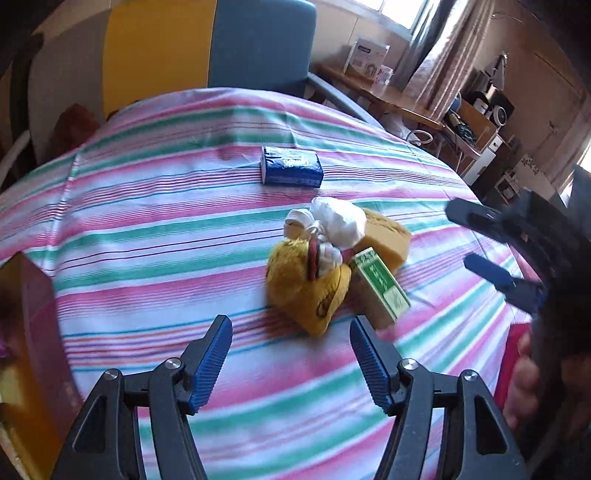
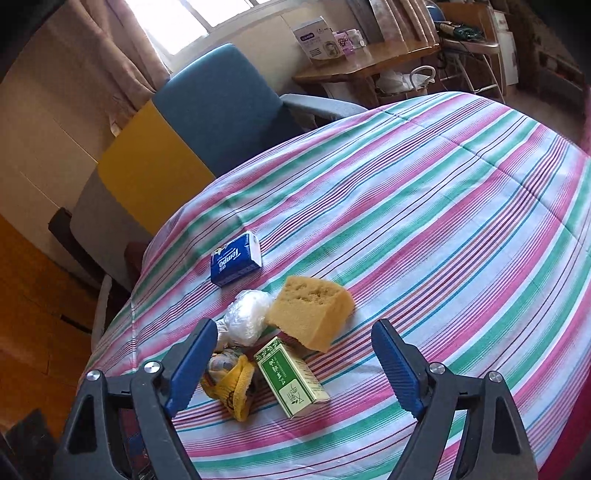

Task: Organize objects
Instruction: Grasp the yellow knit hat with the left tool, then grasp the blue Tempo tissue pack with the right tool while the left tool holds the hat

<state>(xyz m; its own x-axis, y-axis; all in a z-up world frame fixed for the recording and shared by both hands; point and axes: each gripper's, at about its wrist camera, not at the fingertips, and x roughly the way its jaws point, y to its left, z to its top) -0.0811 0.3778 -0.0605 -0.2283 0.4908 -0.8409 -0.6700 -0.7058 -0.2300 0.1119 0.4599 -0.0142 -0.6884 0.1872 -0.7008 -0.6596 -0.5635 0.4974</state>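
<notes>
Left wrist view: left gripper [image 1: 290,363] and right gripper [image 2: 294,363] gape wide, empty, over bare striped tablecloth [image 1: 147,236] near the green box [image 1: 380,282].

A blue chair [image 2: 225,107] stands behind the striped tabletop [image 2: 424,206]; a wooden desk [image 2: 365,62] holds boxes [image 2: 317,37].

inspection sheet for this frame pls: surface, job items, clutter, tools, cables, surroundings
Surface: round table under a striped cloth, flat.
Job's things: blue tissue pack lying apart; sponge, white plastic bag, yellow plush toy and green box bunched together, touching.
Clutter: brown box at the table's left edge, blurred.
Grippers: left tool open, empty, short of the toy; right tool open, empty, above the green box.
Cables: tangle on the far desk, off the table.
Surroundings: blue chair, yellow panel, wooden side table, curtained window.
</notes>
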